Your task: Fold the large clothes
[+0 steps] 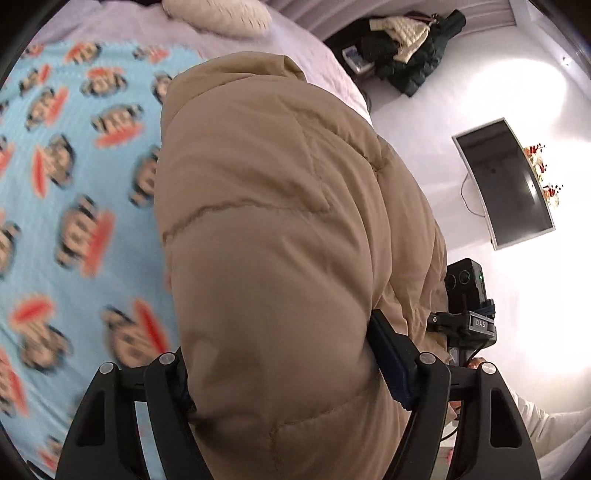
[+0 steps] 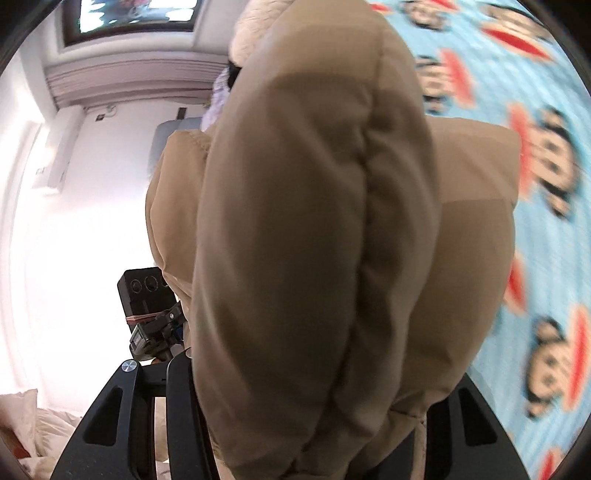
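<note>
A puffy tan padded jacket (image 1: 277,203) fills the middle of both views and hangs lifted above a light blue blanket (image 1: 74,184) printed with cartoon monkey faces. My left gripper (image 1: 284,354) is shut on a thick fold of it; the right-hand blue pad (image 1: 391,354) presses into the fabric. In the right wrist view the jacket (image 2: 314,221) bulges out between the black fingers of my right gripper (image 2: 317,387), which is shut on another bunched part. The fingertips are buried in the fabric. The blanket (image 2: 535,184) lies to the right there.
A cream pillow (image 1: 218,14) lies at the head of the lilac-sheeted bed (image 1: 314,48). Beyond the bed's edge are a pile of dark clothes (image 1: 410,55) and a flat dark screen (image 1: 506,184) on the white floor. White bedding (image 2: 37,424) lies at lower left.
</note>
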{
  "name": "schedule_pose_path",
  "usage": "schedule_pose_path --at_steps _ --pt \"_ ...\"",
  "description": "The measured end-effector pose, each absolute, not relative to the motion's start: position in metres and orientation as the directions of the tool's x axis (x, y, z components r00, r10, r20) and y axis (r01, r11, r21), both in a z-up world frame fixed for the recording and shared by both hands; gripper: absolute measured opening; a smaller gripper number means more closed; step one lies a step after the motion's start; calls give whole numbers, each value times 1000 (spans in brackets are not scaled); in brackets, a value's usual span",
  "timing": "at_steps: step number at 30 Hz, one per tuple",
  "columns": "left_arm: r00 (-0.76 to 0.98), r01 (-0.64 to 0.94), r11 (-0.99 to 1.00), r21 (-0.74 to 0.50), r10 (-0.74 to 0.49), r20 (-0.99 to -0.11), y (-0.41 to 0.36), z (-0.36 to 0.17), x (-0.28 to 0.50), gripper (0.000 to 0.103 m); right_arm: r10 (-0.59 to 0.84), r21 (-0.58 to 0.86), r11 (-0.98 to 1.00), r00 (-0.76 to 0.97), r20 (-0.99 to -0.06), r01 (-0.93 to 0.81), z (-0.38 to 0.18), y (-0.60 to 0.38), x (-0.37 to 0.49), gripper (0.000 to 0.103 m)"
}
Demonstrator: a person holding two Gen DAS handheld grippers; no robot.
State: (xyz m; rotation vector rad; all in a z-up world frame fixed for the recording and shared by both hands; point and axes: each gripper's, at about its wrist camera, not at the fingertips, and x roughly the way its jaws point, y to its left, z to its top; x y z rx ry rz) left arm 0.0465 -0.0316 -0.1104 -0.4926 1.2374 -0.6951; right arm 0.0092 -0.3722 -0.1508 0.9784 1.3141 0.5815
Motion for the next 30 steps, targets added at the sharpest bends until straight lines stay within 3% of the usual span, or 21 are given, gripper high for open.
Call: schedule_pose_path --at_steps 11,16,20,26,30 --pt "301 166 798 -579 -601 -741 133 -124 137 77 846 863 501 177 -504 60 -181 -204 146 54" --pt "273 58 841 -539 -532 -801 174 -194 173 78 805 816 571 129 -579 94 -230 -155 187 54" --pt "267 9 842 -540 -522 -810 190 -217 170 82 746 752 639 108 -657 161 -249 -140 189 62" --pt "421 64 919 -389 -379 -824 206 -155 162 81 540 569 807 194 -819 156 -186 -161 165 66" --pt "485 95 939 -331 -334 -808 204 -132 186 81 572 623 778 318 -756 84 -135 -167 146 58"
